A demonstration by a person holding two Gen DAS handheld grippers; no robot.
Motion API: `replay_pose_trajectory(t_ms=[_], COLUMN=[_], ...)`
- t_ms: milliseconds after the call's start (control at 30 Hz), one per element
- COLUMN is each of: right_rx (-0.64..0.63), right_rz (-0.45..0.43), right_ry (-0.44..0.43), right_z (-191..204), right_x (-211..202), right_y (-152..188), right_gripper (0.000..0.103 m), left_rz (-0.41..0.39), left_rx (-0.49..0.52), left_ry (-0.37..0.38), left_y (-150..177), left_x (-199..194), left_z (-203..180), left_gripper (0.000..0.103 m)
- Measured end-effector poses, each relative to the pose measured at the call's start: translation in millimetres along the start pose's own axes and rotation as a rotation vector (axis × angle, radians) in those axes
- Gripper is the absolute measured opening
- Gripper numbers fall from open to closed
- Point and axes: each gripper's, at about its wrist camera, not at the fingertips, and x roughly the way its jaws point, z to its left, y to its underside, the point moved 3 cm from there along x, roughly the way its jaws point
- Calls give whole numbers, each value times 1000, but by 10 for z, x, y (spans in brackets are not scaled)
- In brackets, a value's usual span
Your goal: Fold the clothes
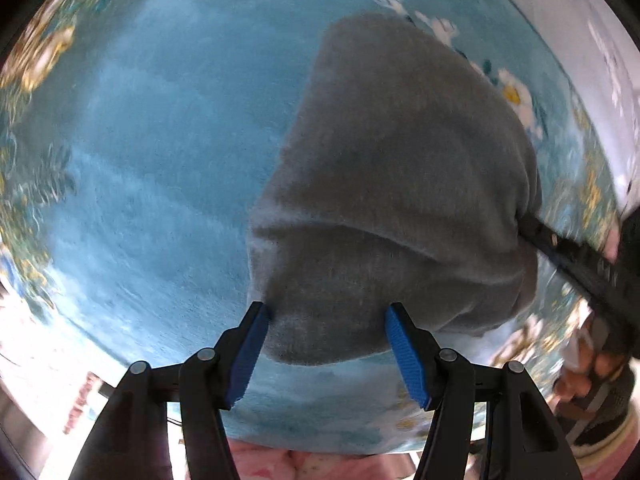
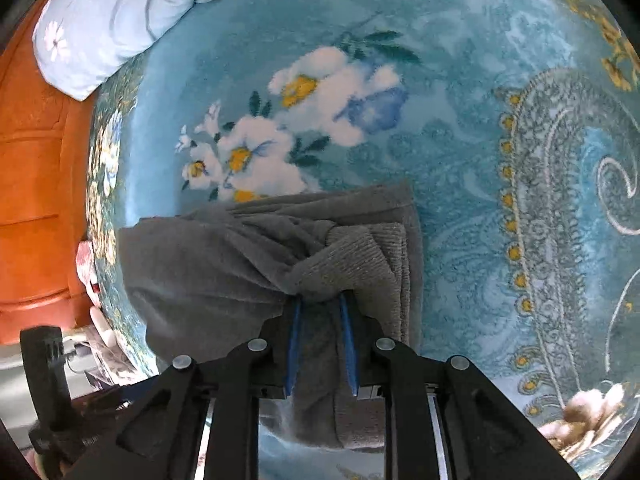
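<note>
A grey knit garment [image 1: 392,184] lies folded on a blue floral blanket [image 1: 160,140]. My left gripper [image 1: 326,312] is open, its blue pads either side of the garment's near edge, holding nothing. My right gripper [image 2: 322,300] is shut on a ribbed fold of the grey garment [image 2: 224,272], which bunches over its fingertips. In the left wrist view the right gripper [image 1: 568,252] reaches the garment's right edge, its tips hidden in the cloth.
The blue blanket [image 2: 460,128] has white flowers and a paisley border. A pale blue pillow [image 2: 108,20] lies at the far left corner. An orange wooden headboard [image 2: 36,200] stands left of the bed. The person's hand [image 1: 592,368] holds the right gripper.
</note>
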Motion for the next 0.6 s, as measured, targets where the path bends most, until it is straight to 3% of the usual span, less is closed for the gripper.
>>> replay_pose_trajectory(t_ms=[100, 167, 233, 267, 367, 467, 600], right_rx=[4, 41, 90, 118, 186, 218, 249], right_rz=[-56, -64, -36, -5, 47, 3, 13], right_ry=[-39, -23, 9, 14, -51, -133, -162], right_z=[-33, -174, -368, -468, -630, -633, -689], right_x=[-213, -256, -200, -136, 4, -29, 103], right_y=[98, 198, 306, 367, 469, 439, 358], right_gripper=[26, 36, 55, 58, 58, 58, 59], left_rz=[-25, -33, -34, -35, -36, -36, -3], left_rx=[-34, -51, -68, -77, -96, -78, -42], left_ry=[20, 26, 39, 46, 87, 137, 122], left_y=[-99, -171, -237, -271, -363, -436, -549], left_x=[-54, -56, -37, -28, -12, -1, 138], left_z=[99, 155, 192, 211, 235, 208, 211], left_gripper=[65, 65, 65, 65, 65, 65, 69])
